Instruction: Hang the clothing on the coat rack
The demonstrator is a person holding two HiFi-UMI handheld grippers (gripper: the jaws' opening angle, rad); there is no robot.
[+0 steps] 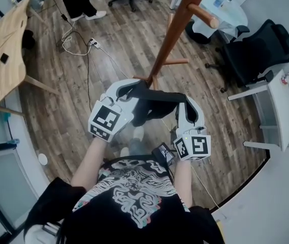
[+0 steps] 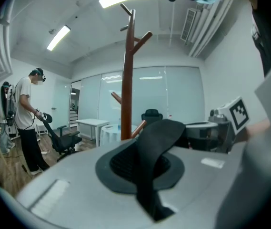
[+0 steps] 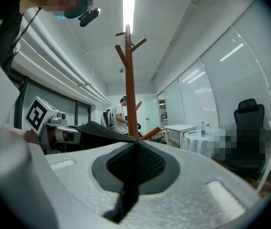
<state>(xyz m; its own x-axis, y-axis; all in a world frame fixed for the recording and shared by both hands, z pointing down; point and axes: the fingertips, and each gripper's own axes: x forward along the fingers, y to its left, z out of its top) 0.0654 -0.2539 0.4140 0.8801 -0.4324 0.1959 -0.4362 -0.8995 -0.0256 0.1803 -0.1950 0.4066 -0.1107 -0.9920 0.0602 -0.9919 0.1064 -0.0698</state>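
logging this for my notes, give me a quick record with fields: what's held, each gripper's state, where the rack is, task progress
left hand-held gripper: shut on the black clothing
right hand-held gripper: shut on the same clothing
clothing: stretched between the two, off the floor
coat rack: wooden, upright, just beyond the clothing; visible pegs bare
progress: clothing not yet on a peg

Left gripper (image 1: 131,89), right gripper (image 1: 184,105) level, side by side; jaws apparently pinched on garment (image 1: 157,103).
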